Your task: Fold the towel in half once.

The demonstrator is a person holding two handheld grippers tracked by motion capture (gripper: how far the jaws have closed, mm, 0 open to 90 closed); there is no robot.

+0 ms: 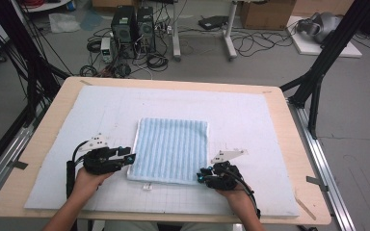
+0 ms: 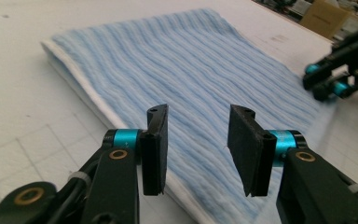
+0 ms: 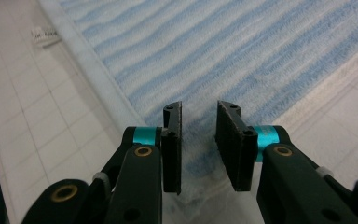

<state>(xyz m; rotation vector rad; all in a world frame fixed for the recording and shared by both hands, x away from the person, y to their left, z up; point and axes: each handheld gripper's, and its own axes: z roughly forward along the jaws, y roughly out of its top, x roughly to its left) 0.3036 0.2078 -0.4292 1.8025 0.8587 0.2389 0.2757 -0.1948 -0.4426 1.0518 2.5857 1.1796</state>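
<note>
- Towel [image 1: 171,149]: blue-and-white striped, folded into a flat square-ish pad, white hem along its edges. Lies mid-table on the white gridded mat [image 1: 250,115], nearer my side.
- Small white tag [image 1: 147,186] sticks out from its near edge onto the mat.
- My left gripper [image 1: 131,158]: at the towel's left edge, near the front corner. Jaws apart, a clear gap, nothing clamped; in the left gripper view [image 2: 196,149] the striped cloth lies below and beyond the pads.
- My right gripper [image 1: 200,176]: at the towel's front right corner. Jaws parted, narrower gap [image 3: 198,144]. The corner sits under and between the pads; probably loose, the blurred bottom edge makes contact hard to judge.
- Both hands rest low over the mat.
</note>
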